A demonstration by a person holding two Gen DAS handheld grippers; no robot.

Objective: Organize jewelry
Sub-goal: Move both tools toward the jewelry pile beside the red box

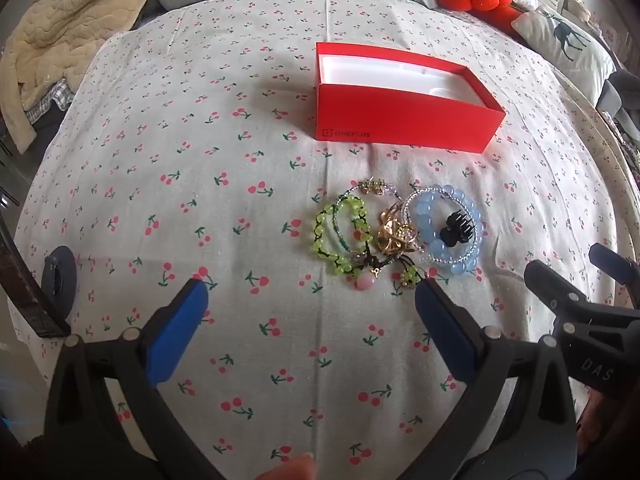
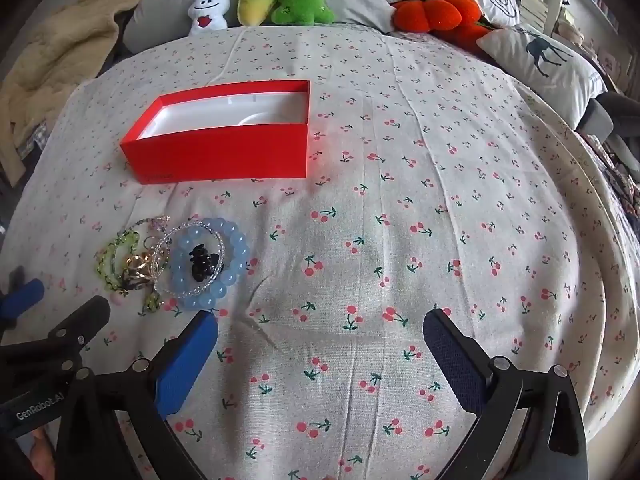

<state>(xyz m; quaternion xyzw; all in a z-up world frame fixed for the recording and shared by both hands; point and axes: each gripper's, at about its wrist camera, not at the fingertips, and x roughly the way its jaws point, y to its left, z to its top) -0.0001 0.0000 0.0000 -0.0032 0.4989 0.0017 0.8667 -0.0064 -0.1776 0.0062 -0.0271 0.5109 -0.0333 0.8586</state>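
Observation:
A pile of jewelry lies on the cherry-print cloth: a green bead bracelet (image 1: 340, 232), gold pieces (image 1: 396, 232), a blue bead bracelet (image 1: 448, 228) and a black hair claw (image 1: 456, 230) inside it. An open red box (image 1: 404, 120) with a white lining stands behind the pile. My left gripper (image 1: 312, 292) is open and empty just in front of the pile. My right gripper (image 2: 320, 328) is open and empty, to the right of the pile; the blue bracelet (image 2: 208, 268), the green bracelet (image 2: 116, 260) and the red box (image 2: 220, 156) show at its left.
Plush toys (image 2: 280, 0) and orange cushions (image 2: 436, 12) line the far edge. A beige blanket (image 1: 52, 40) lies at the back left, a deer-print pillow (image 2: 536, 60) at the back right. The right gripper's body (image 1: 592, 320) shows at the left view's right edge.

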